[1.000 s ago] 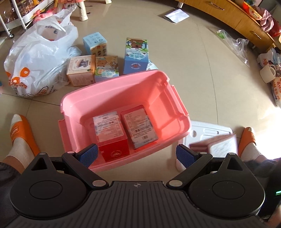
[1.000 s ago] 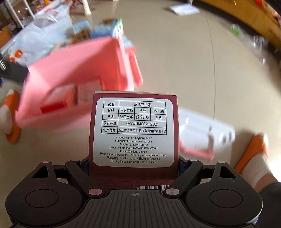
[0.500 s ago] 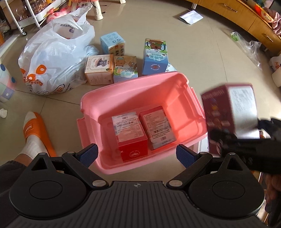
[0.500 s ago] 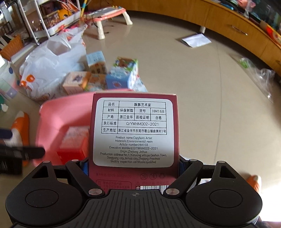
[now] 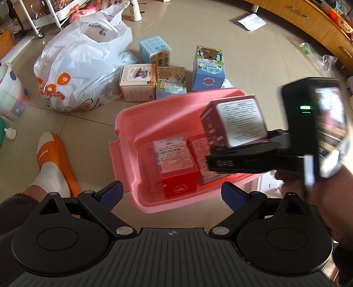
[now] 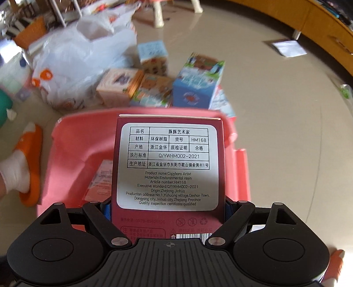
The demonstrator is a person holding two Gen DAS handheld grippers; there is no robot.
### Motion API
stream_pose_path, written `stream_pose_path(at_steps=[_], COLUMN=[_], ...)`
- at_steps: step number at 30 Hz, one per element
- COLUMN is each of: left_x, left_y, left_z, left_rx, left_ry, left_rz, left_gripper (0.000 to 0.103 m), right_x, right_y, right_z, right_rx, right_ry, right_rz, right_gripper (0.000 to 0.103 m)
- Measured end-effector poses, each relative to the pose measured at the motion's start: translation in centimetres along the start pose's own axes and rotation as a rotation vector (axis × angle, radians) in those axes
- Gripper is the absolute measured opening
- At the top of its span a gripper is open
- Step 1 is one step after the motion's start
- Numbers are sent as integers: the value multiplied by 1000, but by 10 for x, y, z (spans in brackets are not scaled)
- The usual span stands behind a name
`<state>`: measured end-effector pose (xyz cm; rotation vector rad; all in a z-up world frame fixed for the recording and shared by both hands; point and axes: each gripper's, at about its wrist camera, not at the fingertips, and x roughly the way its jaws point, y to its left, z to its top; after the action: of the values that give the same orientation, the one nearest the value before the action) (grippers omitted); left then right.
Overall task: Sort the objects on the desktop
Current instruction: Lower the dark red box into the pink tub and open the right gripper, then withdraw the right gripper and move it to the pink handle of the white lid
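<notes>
A pink plastic bin [image 5: 132, 123] stands on the tiled floor and holds two red boxes [image 5: 176, 163] lying side by side. My right gripper [image 6: 167, 205] is shut on a dark red box with a white label [image 6: 167, 165] and holds it above the bin's right half; the box also shows in the left wrist view [image 5: 233, 123]. My left gripper [image 5: 172, 194] is open and empty, just in front of the bin's near rim. Several more toy boxes [image 5: 154, 81] stand on the floor behind the bin.
A white plastic bag [image 5: 81, 66] lies left of the loose boxes. A foot in an orange slipper [image 5: 55, 161] is left of the bin. A white lid [image 5: 271, 183] lies at the bin's right. A wooden cabinet [image 5: 308, 19] runs along the back right.
My right gripper has carried the dark red box leftward from beside the bin to above its right half. The left gripper stays open and has drawn back slightly to the left.
</notes>
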<state>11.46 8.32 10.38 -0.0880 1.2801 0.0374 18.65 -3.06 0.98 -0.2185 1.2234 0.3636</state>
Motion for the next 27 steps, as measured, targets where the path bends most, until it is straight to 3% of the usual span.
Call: stream_pose_path(at_steps=[7,13,17,24,27], left_x=[6,10,13,14,18], left_y=[-1,-7,-10,-14,-19], left_z=[1,0,-1,0,-2], left_rx=[-4,11,18,21,34], left_ry=[14,29,34,16,16], left_rz=[3,-1,1,-11,-16], left_gripper=[98,98,98,98,98], right_x=[42,52,40,-21,-43], right_y=[8,10,7,-22,-39], right_z=[-2,-8,-10,-15,-27], right_rx=[-4,-5,20,52,19], right_ry=[64,52,5,-153,-206], right_rz=[-20,-29,4,33,-4], right_gripper=[82,82,84,96,100])
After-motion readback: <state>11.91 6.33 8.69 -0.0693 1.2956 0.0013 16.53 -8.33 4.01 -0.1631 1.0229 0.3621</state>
